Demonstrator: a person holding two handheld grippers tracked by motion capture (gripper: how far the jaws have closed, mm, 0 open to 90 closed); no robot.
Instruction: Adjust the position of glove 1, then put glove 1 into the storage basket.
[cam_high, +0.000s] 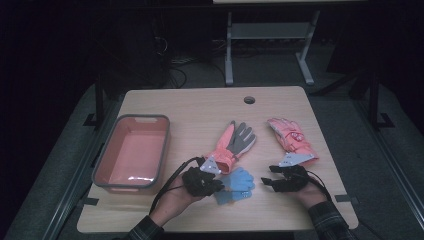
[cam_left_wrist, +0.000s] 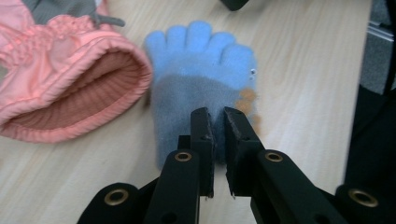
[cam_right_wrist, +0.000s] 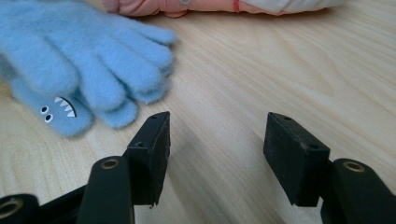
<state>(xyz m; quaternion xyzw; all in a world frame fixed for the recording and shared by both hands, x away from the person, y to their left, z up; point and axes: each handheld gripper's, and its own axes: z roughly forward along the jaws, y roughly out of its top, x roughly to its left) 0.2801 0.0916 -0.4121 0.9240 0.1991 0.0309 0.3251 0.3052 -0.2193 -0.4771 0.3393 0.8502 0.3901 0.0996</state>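
- Your left gripper (cam_left_wrist: 215, 116) is on the cuff end of the blue glove (cam_left_wrist: 201, 84). Its fingers (cam_left_wrist: 201, 135) stand nearly together, with only a narrow gap, and the fuzzy cuff of the glove is pinched between them.
- In the high view, this left gripper (cam_high: 212, 186) is at the near middle of the surface (cam_high: 200, 107), and the blue glove (cam_high: 239, 184) lies just to its right, flat on the wood.
- The blue glove points its finger part away from your left gripper. One fingertip carries a small printed face with eyes and teeth (cam_right_wrist: 58, 111).
- Your right gripper (cam_right_wrist: 217, 133) is open. Its fingers (cam_right_wrist: 154, 144) stand well apart with only bare wood between them, and they hold nothing.
- In the right gripper view, the blue glove (cam_right_wrist: 88, 60) lies to the left of these fingers, near but not touching.
- A pink and grey glove (cam_high: 232, 142) lies just behind the blue glove. Its open cuff (cam_left_wrist: 70, 88) is just beside the blue one.
- A second pink glove (cam_high: 291, 140) lies further right, behind your right gripper (cam_high: 267, 181).
- A pink tray with a grey rim (cam_high: 110, 152) stands at the left side of the surface, well apart from the gloves.
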